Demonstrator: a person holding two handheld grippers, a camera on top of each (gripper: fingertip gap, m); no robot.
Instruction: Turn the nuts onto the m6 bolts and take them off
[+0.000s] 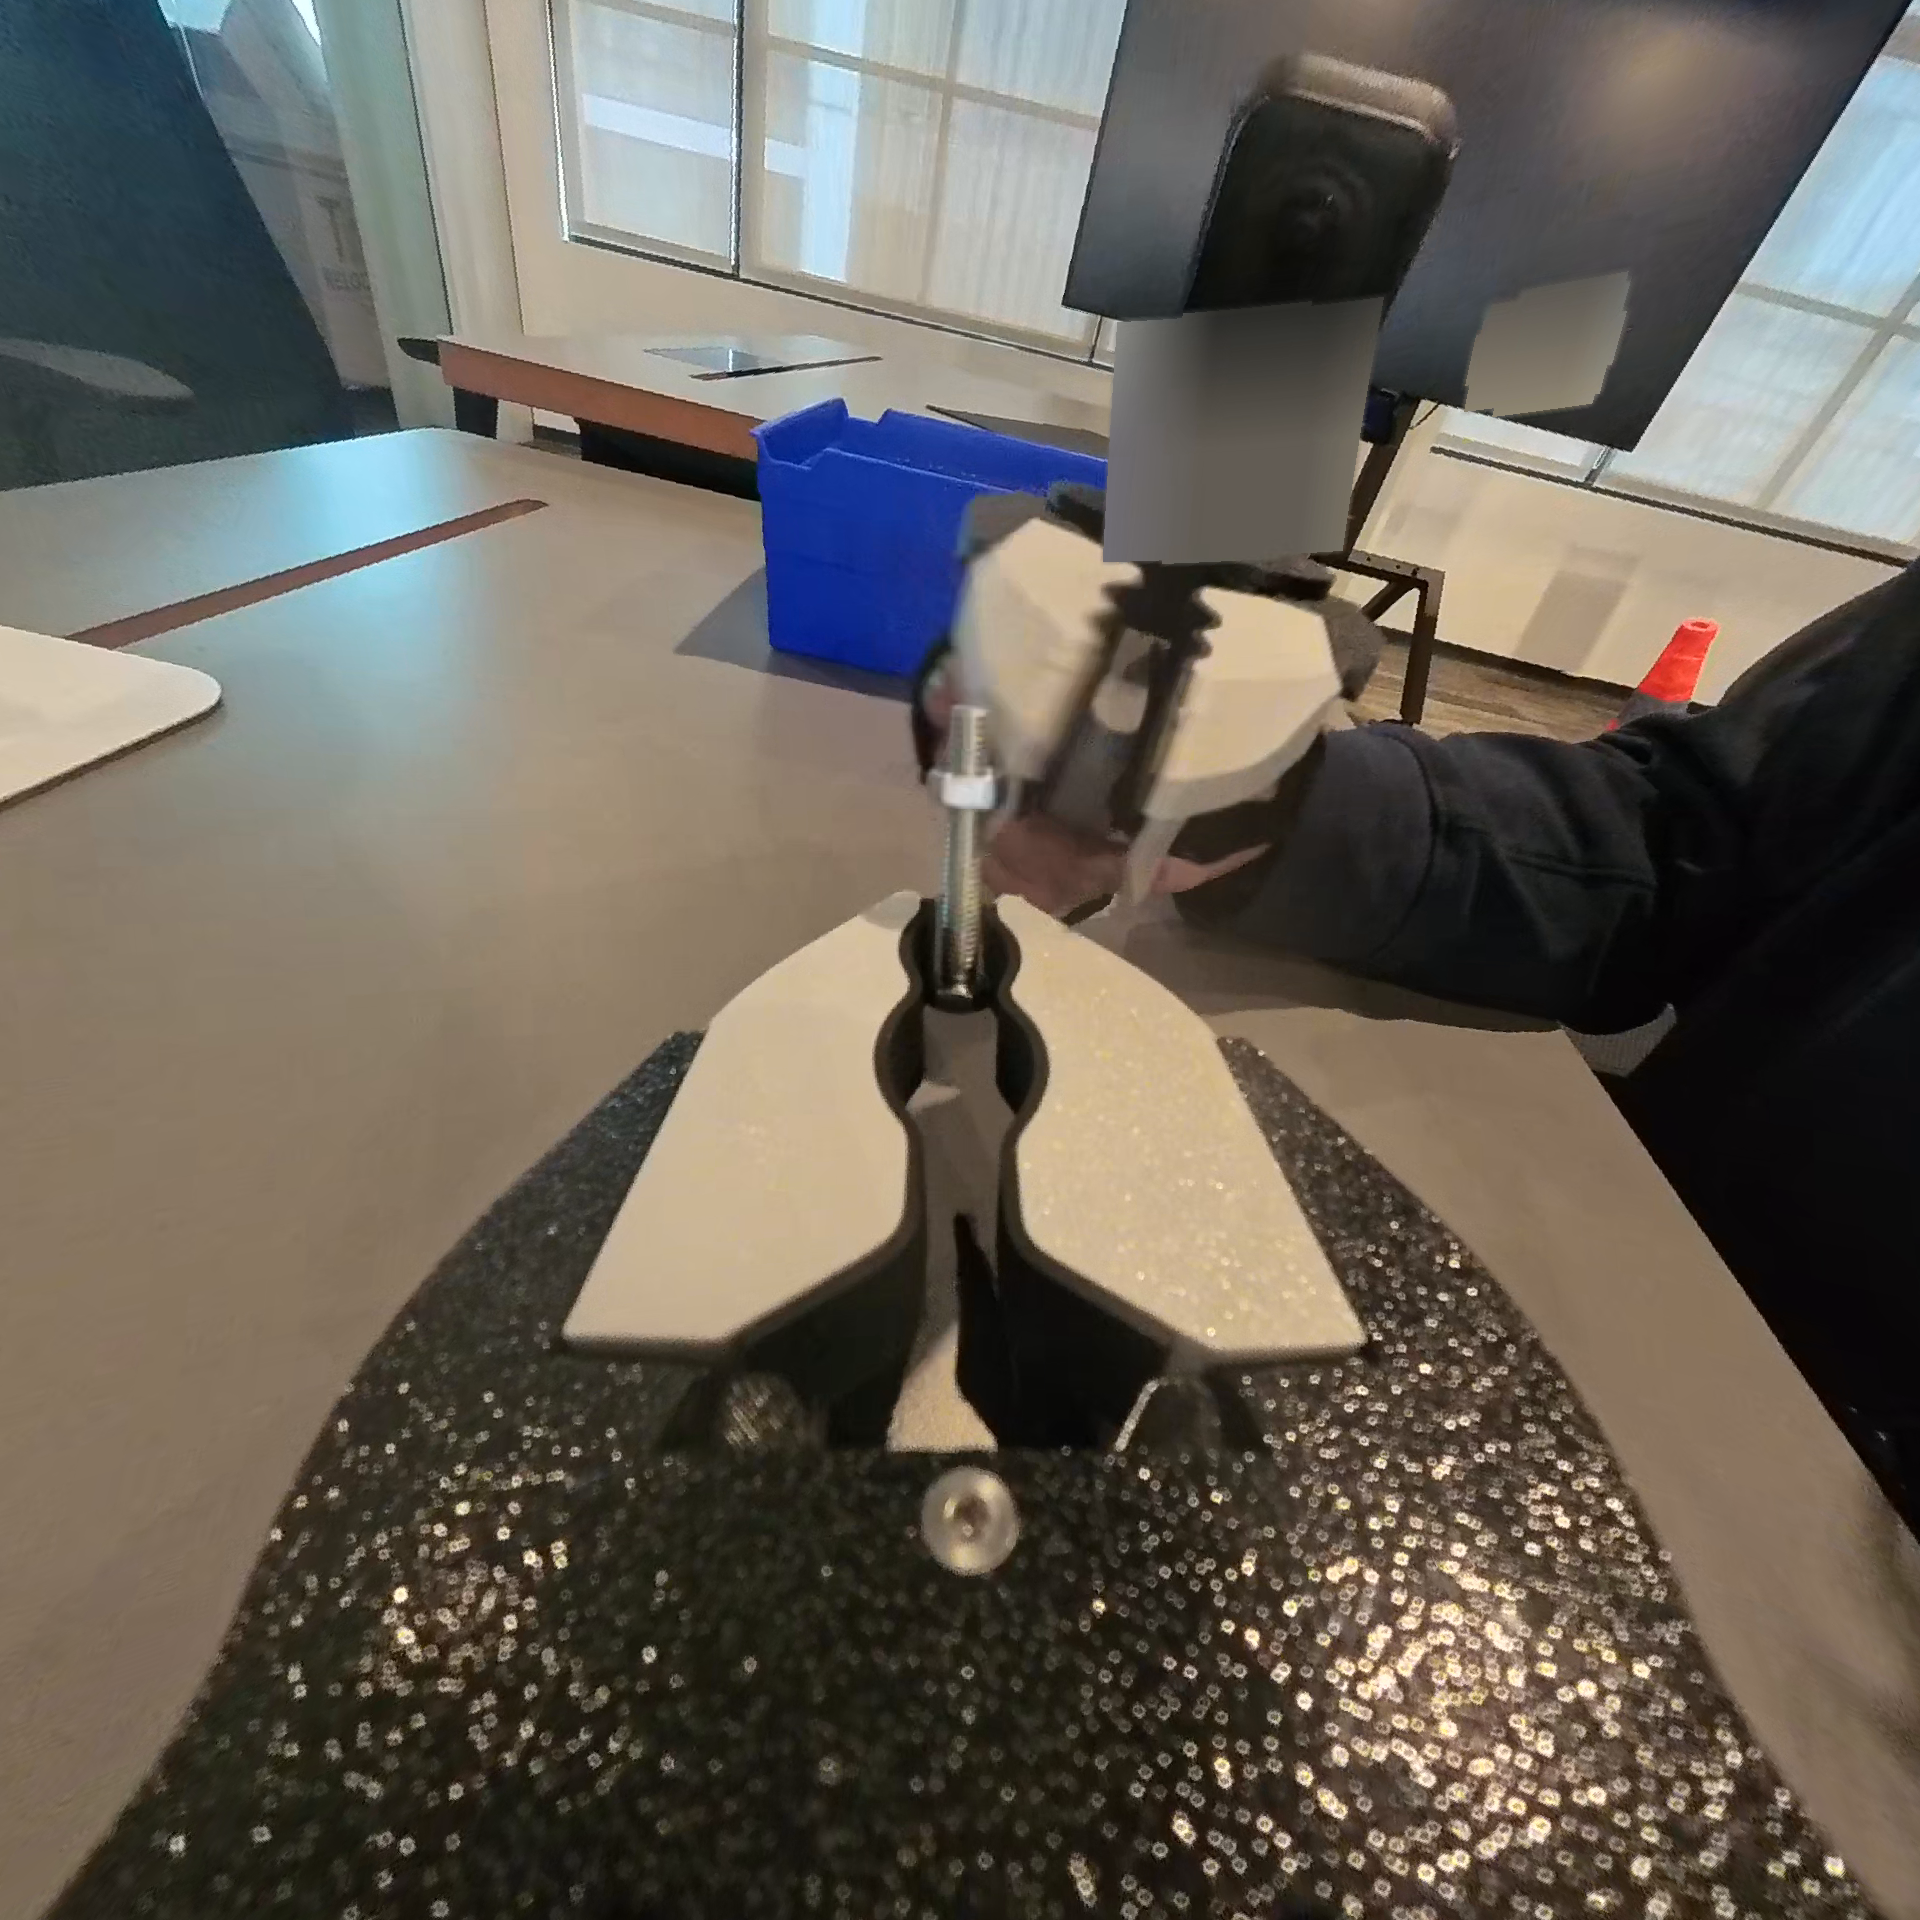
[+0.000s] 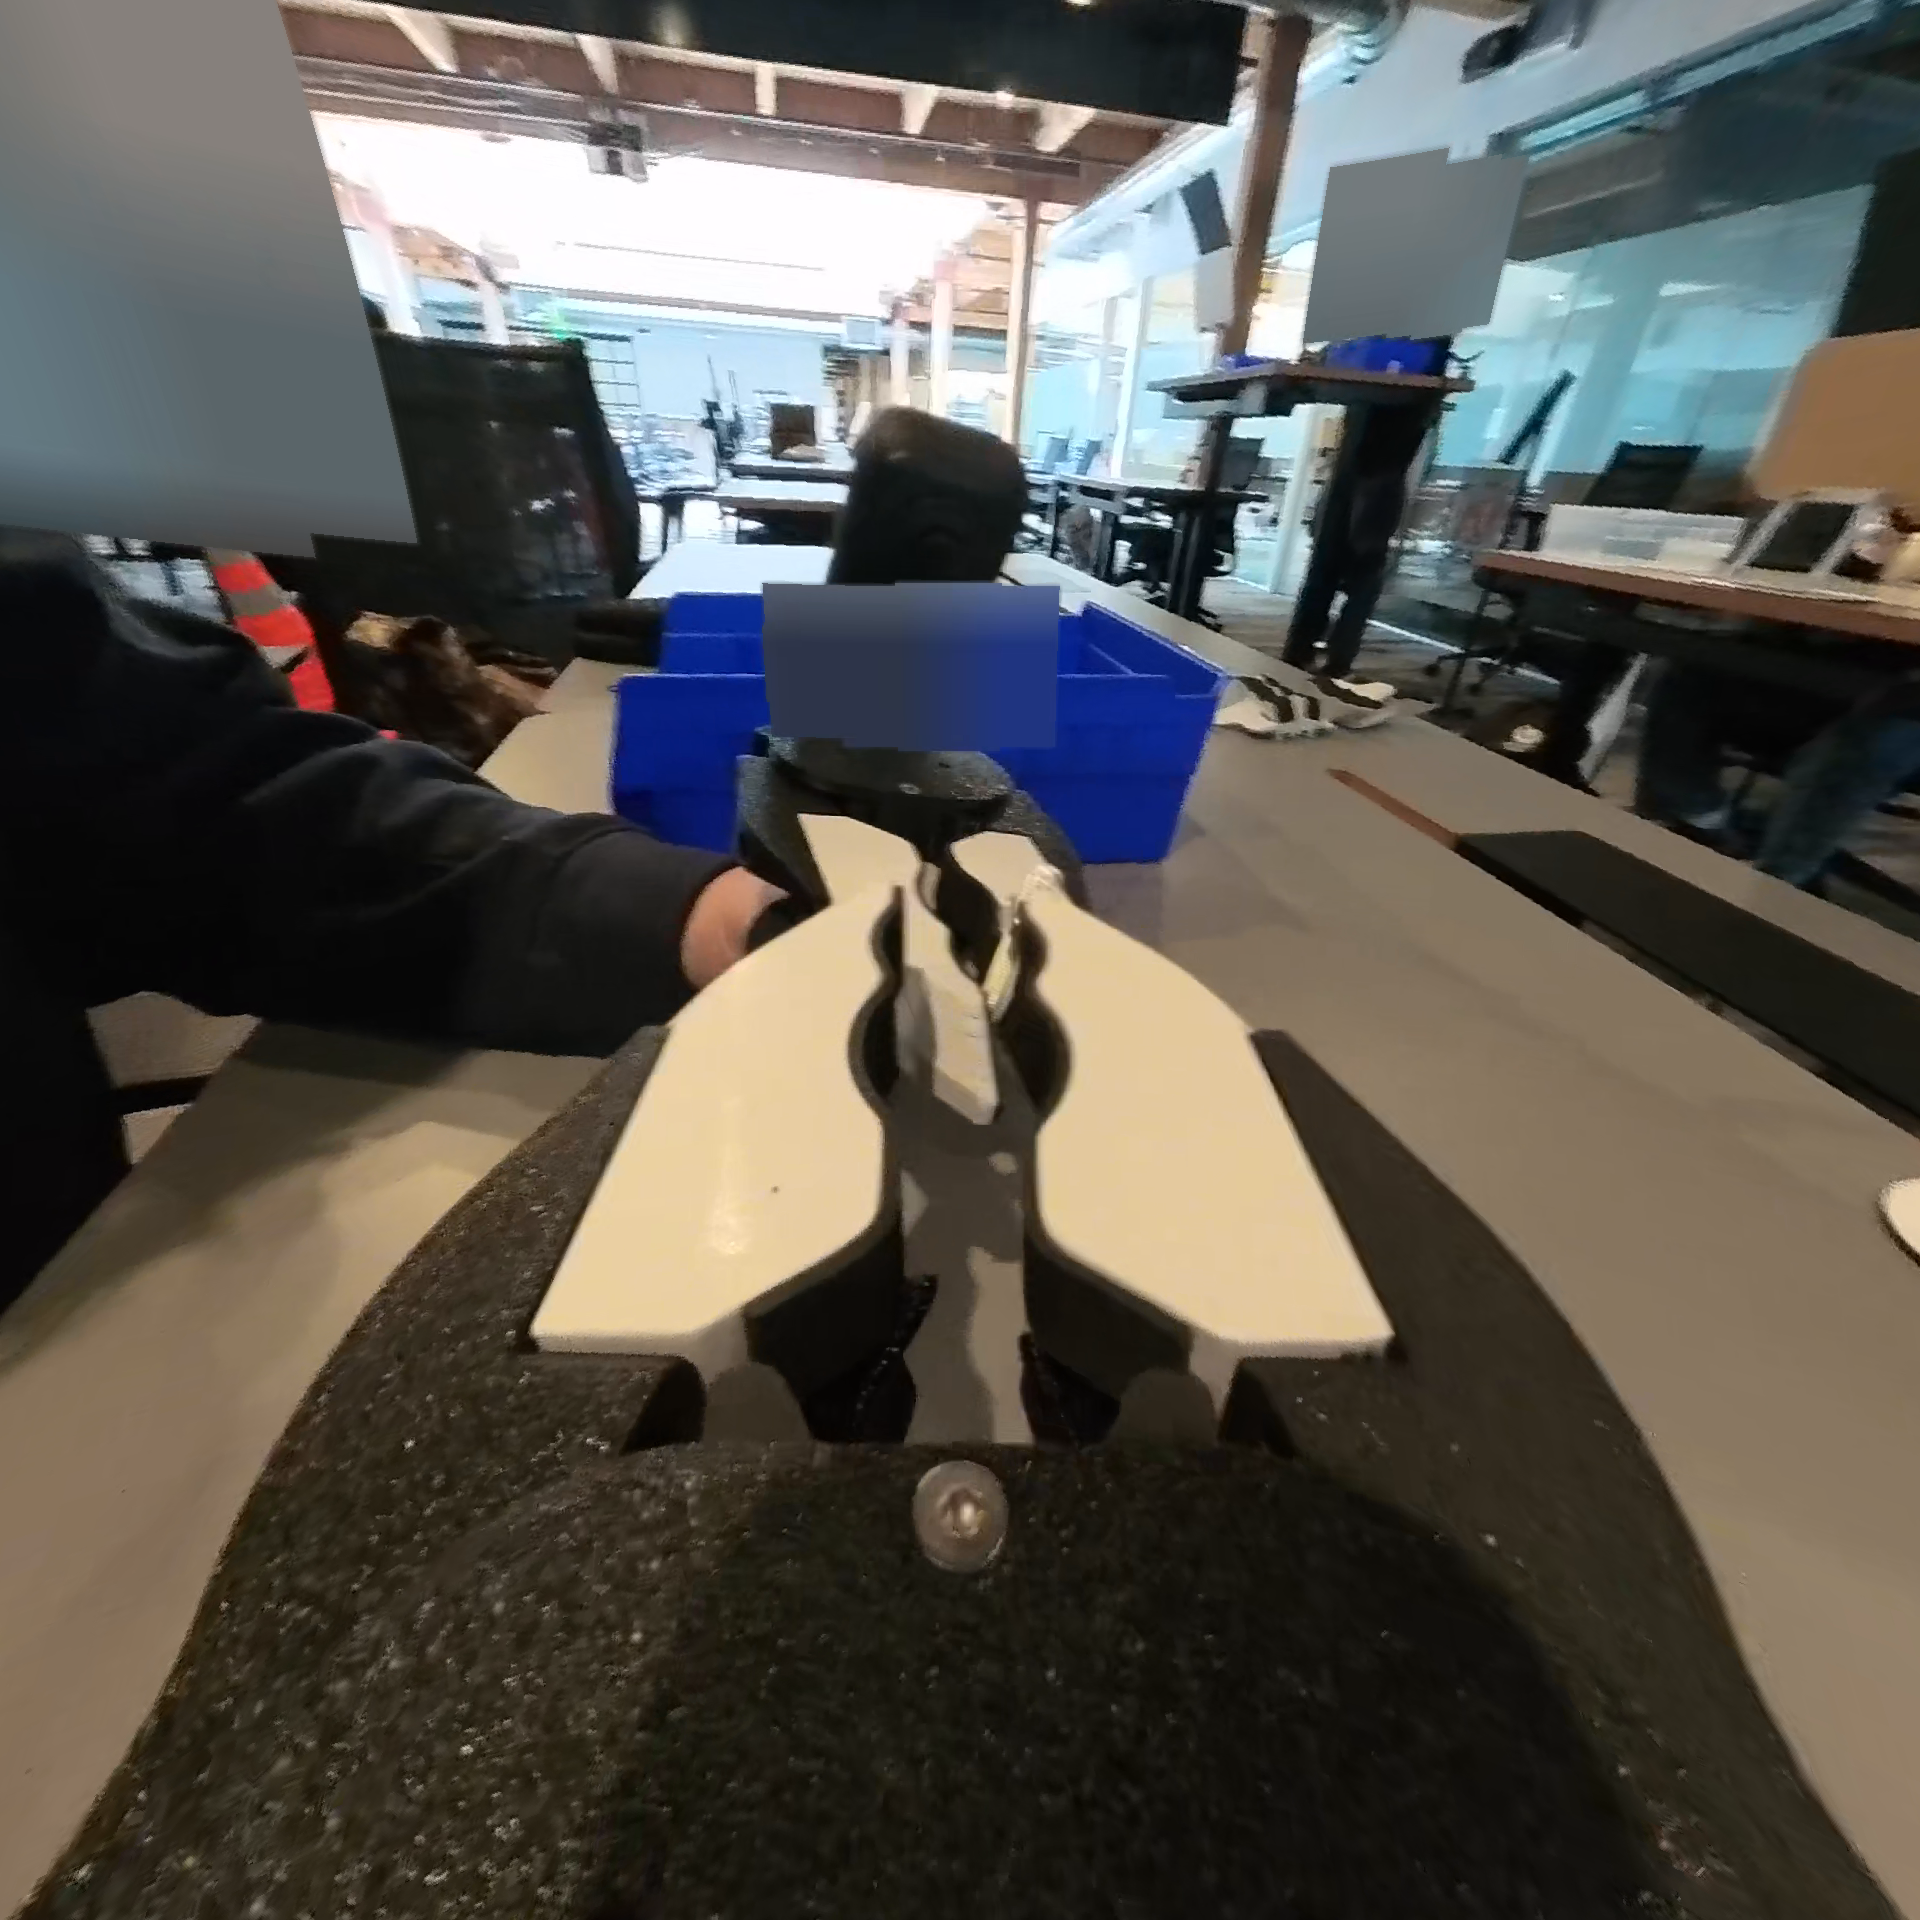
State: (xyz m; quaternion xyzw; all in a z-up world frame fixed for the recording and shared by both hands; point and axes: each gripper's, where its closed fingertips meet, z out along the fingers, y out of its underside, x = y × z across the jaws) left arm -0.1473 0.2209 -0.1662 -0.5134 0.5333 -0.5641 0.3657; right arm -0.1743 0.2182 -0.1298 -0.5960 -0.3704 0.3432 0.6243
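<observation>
My left gripper is shut on the lower end of an M6 bolt and holds it upright above the grey table. A silver nut sits on the thread near the bolt's top. My right gripper hovers just right of and behind the nut, blurred. In the right wrist view its fingers stand a narrow gap apart with nothing clamped between them. The blurred bolt lies against the inner edge of the right fingertip. The left gripper's fingers show through the gap.
A blue bin stands on the table behind the grippers. A white mat lies at the far left. The person's dark sleeves reach in from the side. An orange cone stands on the floor. One gripper's finger ends stand about 4 cm off the other's.
</observation>
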